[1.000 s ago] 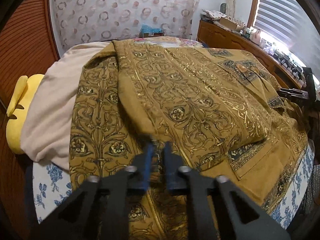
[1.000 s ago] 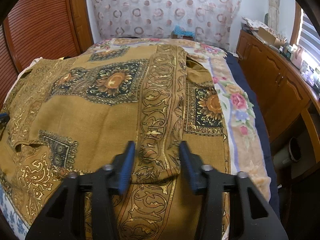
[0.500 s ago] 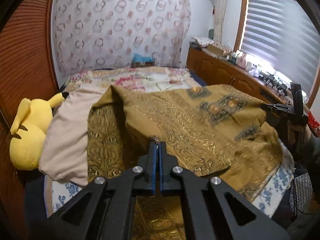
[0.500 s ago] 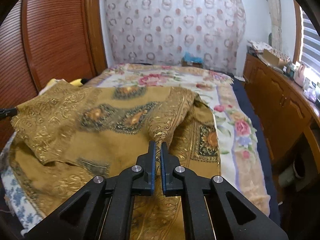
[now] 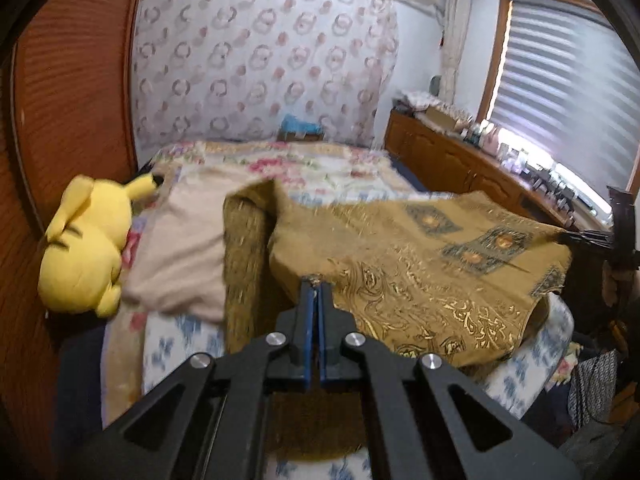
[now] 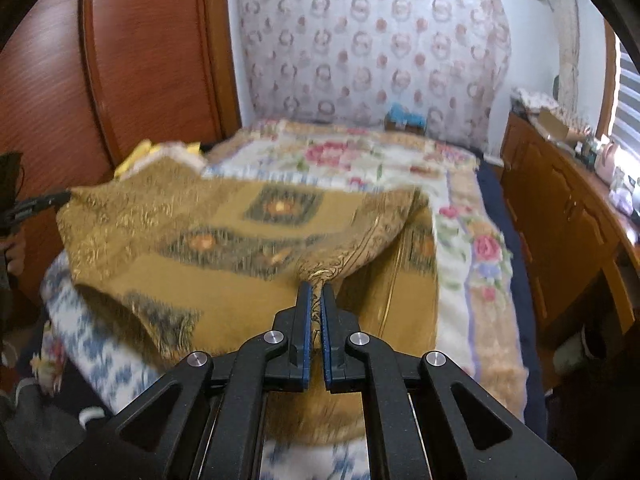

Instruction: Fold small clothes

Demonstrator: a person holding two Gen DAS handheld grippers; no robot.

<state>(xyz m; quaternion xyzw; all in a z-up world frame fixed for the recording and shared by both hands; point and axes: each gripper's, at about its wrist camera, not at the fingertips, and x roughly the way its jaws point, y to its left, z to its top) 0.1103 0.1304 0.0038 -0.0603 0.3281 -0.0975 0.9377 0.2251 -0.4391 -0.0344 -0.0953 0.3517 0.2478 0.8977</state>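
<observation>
One gold patterned cloth (image 5: pixel 420 276), one yellow plush toy (image 5: pixel 84 252), one beige pillow (image 5: pixel 180 256), one bed (image 6: pixel 472 280), two tongs: left tongs (image 5: pixel 315 286), right tongs (image 6: pixel 316 292)

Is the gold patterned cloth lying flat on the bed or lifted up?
Lifted up. The gold patterned cloth hangs stretched between the left hand-held gripper and the right hand-held gripper, both shut on its edge.

Right hand-held gripper (image 6: pixel 316 294) pinching gold garment (image 6: pixel 224 236) above bed (image 6: pixel 472 248).

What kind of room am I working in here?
Most likely a bedroom at home: a bed with a floral blanket, a yellow plush toy lying beside a pillow, and a low wooden cabinet under a window with blinds.
</observation>
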